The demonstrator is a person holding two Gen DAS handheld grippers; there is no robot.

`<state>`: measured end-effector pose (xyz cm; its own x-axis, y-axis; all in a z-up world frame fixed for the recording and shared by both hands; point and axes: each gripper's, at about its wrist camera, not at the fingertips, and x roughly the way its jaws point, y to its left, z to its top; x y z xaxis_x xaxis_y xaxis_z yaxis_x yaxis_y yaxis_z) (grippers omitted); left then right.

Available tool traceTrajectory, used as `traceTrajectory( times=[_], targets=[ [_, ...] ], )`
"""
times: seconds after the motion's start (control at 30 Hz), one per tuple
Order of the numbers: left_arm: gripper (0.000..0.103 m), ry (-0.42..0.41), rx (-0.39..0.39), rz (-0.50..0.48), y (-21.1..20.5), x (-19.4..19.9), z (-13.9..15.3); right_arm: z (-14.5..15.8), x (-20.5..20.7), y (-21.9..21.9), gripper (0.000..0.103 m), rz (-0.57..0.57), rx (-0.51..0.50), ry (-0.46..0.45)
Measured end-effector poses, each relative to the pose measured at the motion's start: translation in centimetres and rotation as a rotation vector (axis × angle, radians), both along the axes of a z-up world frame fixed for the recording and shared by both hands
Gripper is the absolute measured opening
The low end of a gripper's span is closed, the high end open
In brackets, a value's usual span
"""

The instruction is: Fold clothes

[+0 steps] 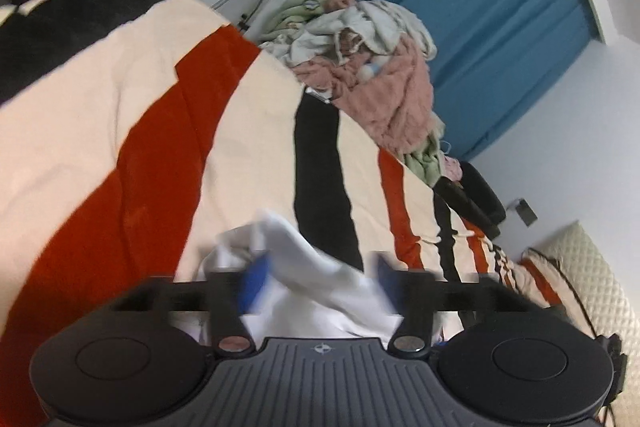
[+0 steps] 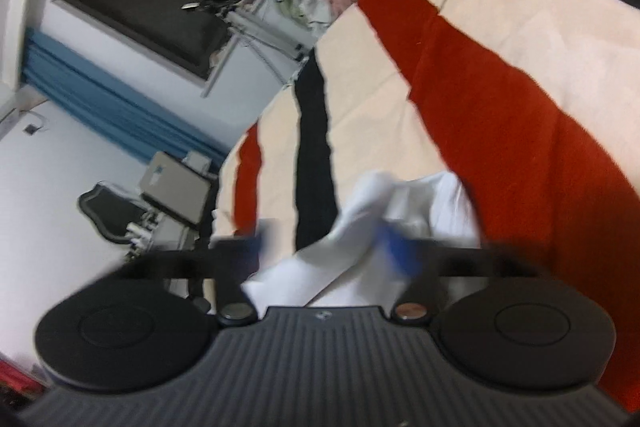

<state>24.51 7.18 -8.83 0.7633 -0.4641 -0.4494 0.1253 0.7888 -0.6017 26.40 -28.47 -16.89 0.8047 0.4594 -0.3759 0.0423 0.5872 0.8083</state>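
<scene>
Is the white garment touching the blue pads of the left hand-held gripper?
Cannot tell. In the left wrist view the white garment lies between the open fingers of the left hand-held gripper, but motion blur hides whether cloth meets either blue pad.

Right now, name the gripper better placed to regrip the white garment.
Probably the right gripper: the white garment bunches up against its blue pad. The left gripper is open around the cloth too, but blur hides any contact.
</scene>
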Motion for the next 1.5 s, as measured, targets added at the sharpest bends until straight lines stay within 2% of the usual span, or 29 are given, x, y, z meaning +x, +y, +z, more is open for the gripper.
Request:
traceTrajectory(
  times=[0.1, 0.2, 0.27, 0.3, 0.37, 0.4, 0.47, 0.53, 0.73, 0.87, 1.07, 1.2, 1.37, 1.47, 1.5],
  targets=[
    [0.086, -0.086, 0.142, -0.028, -1.5, -0.9, 1.1, 1.5, -0.8, 1.0, 0.093, 0.041, -0.072, -0.053],
    [0.087, -0.091, 0.273, -0.04, -3.3, -0.9, 0.8, 2.3, -0.7, 2.6, 0.092, 0.087, -0.214, -0.114],
    [0.087, -0.056, 0.356, -0.043, -4.3, -0.4, -0.3, 1.6, 0.0, 3.9, 0.079, 0.113, -0.339, -0.102],
    [0.087, -0.037, 0.395, -0.043, -4.7, -0.2, -0.8, 1.1, 0.4, 4.5, 0.067, 0.121, -0.408, -0.087],
    [0.087, -0.012, 0.46, -0.053, -5.5, 0.1, -1.8, -0.5, 1.2, 5.7, 0.059, 0.143, -0.521, -0.054],
    [0.087, -0.006, 0.49, -0.059, -5.8, 0.2, -2.2, -1.0, 1.2, 6.0, 0.053, 0.143, -0.546, -0.052],
    [0.087, -0.022, 0.543, -0.06, -6.4, -0.1, -2.4, -1.7, 1.1, 6.6, 0.052, 0.141, -0.594, -0.049],
    [0.087, -0.037, 0.57, -0.056, -6.8, -0.8, -2.2, -0.9, 0.5, 7.0, 0.052, 0.137, -0.624, -0.054],
    [0.087, -0.078, 0.555, -0.089, -6.9, -4.1, -0.1, 2.9, -3.9, 7.6, 0.054, 0.134, -0.64, -0.131],
    [0.087, -0.073, 0.561, -0.1, -6.9, -7.7, 0.6, 4.4, -7.6, 8.1, 0.054, 0.147, -0.703, -0.16],
    [0.087, -0.016, 0.58, -0.092, -6.9, -10.9, -0.3, 1.6, -10.1, 8.7, 0.052, 0.162, -0.726, -0.041],
    [0.086, -0.009, 0.589, -0.077, -6.9, -12.8, 0.0, 0.7, -10.5, 9.2, 0.052, 0.16, -0.755, -0.051],
    [0.087, -0.034, 0.476, -0.08, -5.6, -15.9, 2.4, 0.4, -11.4, 8.9, 0.052, 0.095, -0.705, -0.036],
    [0.088, 0.003, 0.342, -0.087, -4.4, -17.1, 2.7, 0.3, -11.9, 9.3, 0.052, 0.07, -0.705, -0.036],
    [0.089, 0.044, 0.259, -0.098, -3.8, -17.1, 2.3, 0.2, -12.0, 9.4, 0.052, 0.065, -0.711, -0.036]
  ],
)
